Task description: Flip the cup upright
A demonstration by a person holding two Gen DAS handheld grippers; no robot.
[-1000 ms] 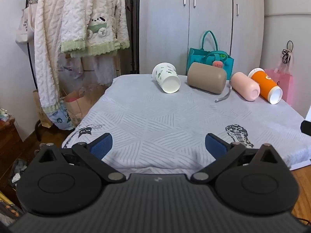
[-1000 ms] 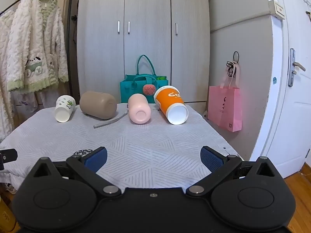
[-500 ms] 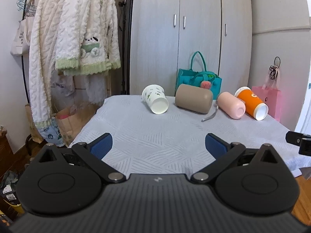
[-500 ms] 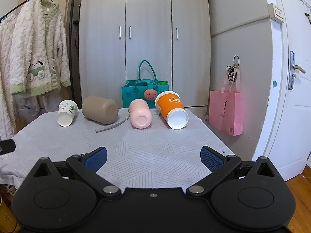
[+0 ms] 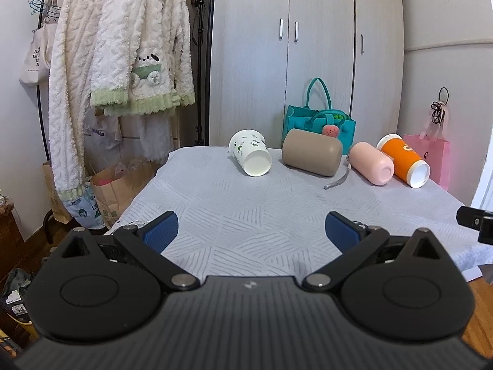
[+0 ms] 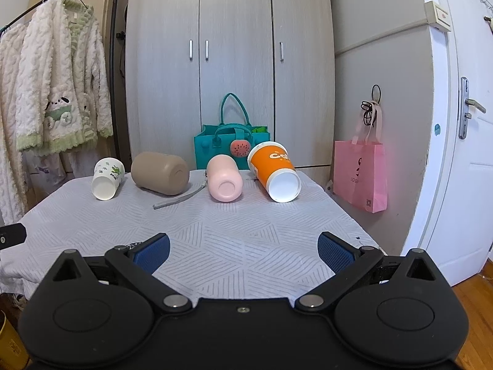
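Several cups lie on their sides in a row at the far end of a grey patterned table [image 5: 246,209]. From the left: a white cup with green print [image 5: 251,156] [image 6: 107,178], a tan cup [image 5: 311,156] [image 6: 160,173], a pink cup [image 5: 371,167] [image 6: 224,178] and an orange cup [image 5: 403,160] [image 6: 275,171]. My left gripper [image 5: 250,231] is open and empty above the near table edge. My right gripper [image 6: 243,251] is open and empty there too, well short of the cups.
A grey strap [image 6: 178,199] lies between the tan and pink cups. A teal bag [image 6: 229,149] stands behind the cups before a wardrobe [image 6: 231,61]. Robes on a rack [image 5: 123,61] hang at left. A pink bag [image 6: 360,174] hangs at right by a door [image 6: 468,123].
The left gripper's view has tilted up and pulled back a little, so the cups sit lower and farther. The right gripper has barely moved. Both stay open.
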